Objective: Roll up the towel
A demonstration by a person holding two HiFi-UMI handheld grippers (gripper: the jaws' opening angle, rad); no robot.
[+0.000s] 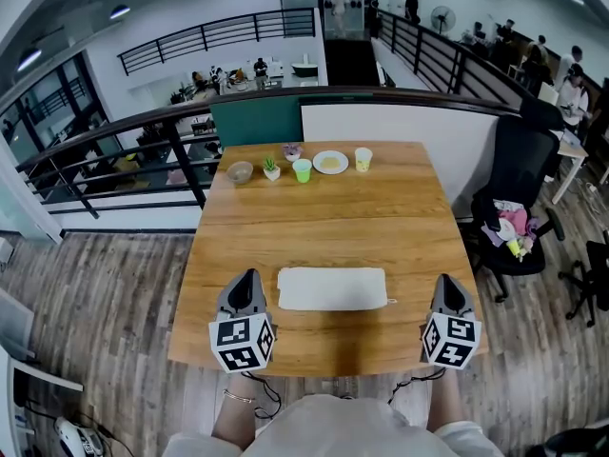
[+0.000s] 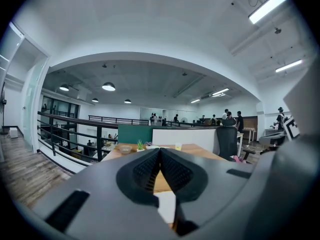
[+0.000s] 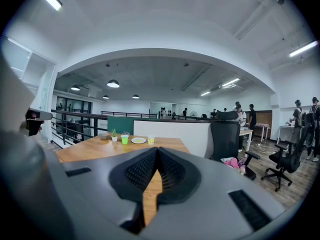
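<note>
Your left gripper and right gripper both have their jaws pressed together, with nothing between them. The white towel lies flat and unrolled on the near part of the wooden table, between the two grippers (closer to the left one). A green cup and a plate stand at the far edge.

i'm looking down on a wooden table standing on a grey-brown plank floor. behind its far edge i see a white partition with a green panel beside it. a black railing curves off to the left. a black office chair sits at the right. round ceiling lamps and strip lights glow overhead, and tall windows line the left wall.
</note>
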